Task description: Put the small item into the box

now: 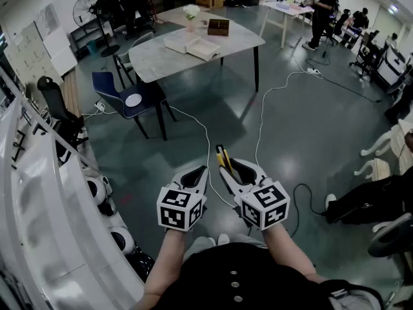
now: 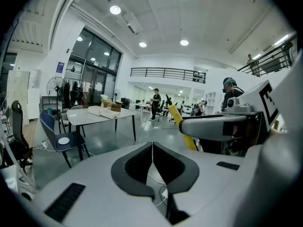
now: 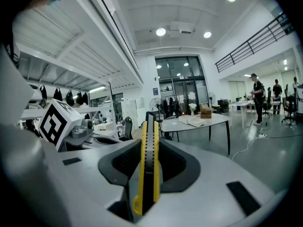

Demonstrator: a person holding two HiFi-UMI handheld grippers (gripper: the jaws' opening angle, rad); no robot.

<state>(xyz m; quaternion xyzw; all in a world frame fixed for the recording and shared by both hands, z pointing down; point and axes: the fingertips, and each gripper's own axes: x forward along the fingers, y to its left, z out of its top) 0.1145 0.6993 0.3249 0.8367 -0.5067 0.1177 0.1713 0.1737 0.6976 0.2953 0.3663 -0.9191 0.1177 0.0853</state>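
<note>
while the person stands well back from the pale grey table (image 1: 239, 41), the head view shows the carrying step in hand: the right gripper (image 1: 224, 162) pinches a slim yellow-and-black utility knife (image 1: 222, 155), and the flat white open box (image 1: 204, 49) lies far ahead on that table, so a walk over seems next. the left gripper view adds that the left gripper (image 2: 152, 148) has its fingers pressed together on nothing. only the right gripper view shows both pads clamped flat on the knife's sides.
</note>
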